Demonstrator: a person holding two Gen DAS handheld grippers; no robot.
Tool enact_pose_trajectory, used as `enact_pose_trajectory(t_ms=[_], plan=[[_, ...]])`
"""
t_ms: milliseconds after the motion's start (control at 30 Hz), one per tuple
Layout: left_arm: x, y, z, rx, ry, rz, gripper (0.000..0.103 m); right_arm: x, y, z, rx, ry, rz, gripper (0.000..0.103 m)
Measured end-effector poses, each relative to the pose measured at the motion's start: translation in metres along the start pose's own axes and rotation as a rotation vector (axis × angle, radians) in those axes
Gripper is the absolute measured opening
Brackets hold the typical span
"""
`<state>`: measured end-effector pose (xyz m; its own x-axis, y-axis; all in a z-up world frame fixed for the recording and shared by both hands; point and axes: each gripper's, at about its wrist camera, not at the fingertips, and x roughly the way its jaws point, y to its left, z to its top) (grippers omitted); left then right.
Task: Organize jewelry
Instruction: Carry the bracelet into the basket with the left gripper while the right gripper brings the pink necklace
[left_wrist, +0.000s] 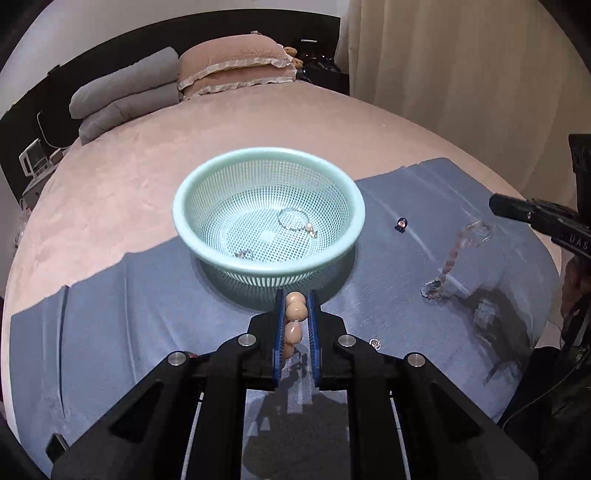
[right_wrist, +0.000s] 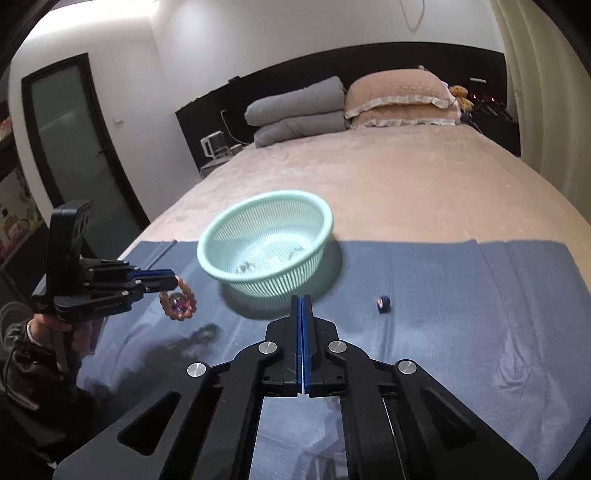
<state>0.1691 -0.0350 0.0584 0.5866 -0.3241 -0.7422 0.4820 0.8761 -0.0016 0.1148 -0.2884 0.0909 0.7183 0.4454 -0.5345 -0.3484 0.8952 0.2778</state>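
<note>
Beside basket (left_wrist: 207, 192), left gripper (left_wrist: 295, 306) pinching bead bracelet (left_wrist: 295, 312)

A pink-covered bed (right_wrist: 388, 177) carries a blue cloth (right_wrist: 461, 314). On the cloth sit a mint basket (right_wrist: 221, 236) and, right of the basket, a small dark ring (right_wrist: 383, 304).

Left gripper (left_wrist: 295, 306) raised off the surface, roughly level, fingers clamped on a bead bracelet (left_wrist: 295, 312) that dangles from the tips. Gloved left hand (right_wrist: 51, 332) grips its handle from below. Right gripper (right_wrist: 302, 306) pointing forward, blue pads pressed flat together.
</note>
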Motion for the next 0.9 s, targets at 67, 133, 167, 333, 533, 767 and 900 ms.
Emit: enact_pose_trajectory(t_ms=[67, 133, 167, 333, 533, 767, 900], plan=[[-0.009, 0.000, 0.012, 0.017, -0.022, 0.016, 0.012, -0.006, 0.009, 0.020, -0.032, -0.030, -0.012, 0.001], [-0.019, 0.001, 0.021, 0.023, -0.042, 0.023, 0.012, -0.010, 0.015, 0.035, -0.067, -0.045, -0.024, 0.001], [-0.023, 0.001, 0.026, 0.025, -0.056, 0.028, 0.012, -0.010, 0.018, 0.039, -0.078, -0.045, -0.019, 0.001], [-0.032, 0.001, 0.040, 0.029, -0.078, 0.018, 0.012, 0.013, 0.017, 0.024, -0.113, 0.047, -0.070, 0.005], [-0.037, -0.001, 0.045, 0.021, -0.085, 0.032, 0.012, 0.063, -0.006, -0.037, -0.109, 0.212, -0.168, 0.075], [-0.042, 0.002, 0.049, -0.001, -0.092, 0.028, 0.012, 0.097, -0.042, -0.088, 0.000, 0.305, -0.243, 0.049], [-0.041, 0.001, 0.053, -0.003, -0.084, 0.034, 0.012, 0.101, -0.051, -0.095, 0.052, 0.309, -0.203, 0.000]])
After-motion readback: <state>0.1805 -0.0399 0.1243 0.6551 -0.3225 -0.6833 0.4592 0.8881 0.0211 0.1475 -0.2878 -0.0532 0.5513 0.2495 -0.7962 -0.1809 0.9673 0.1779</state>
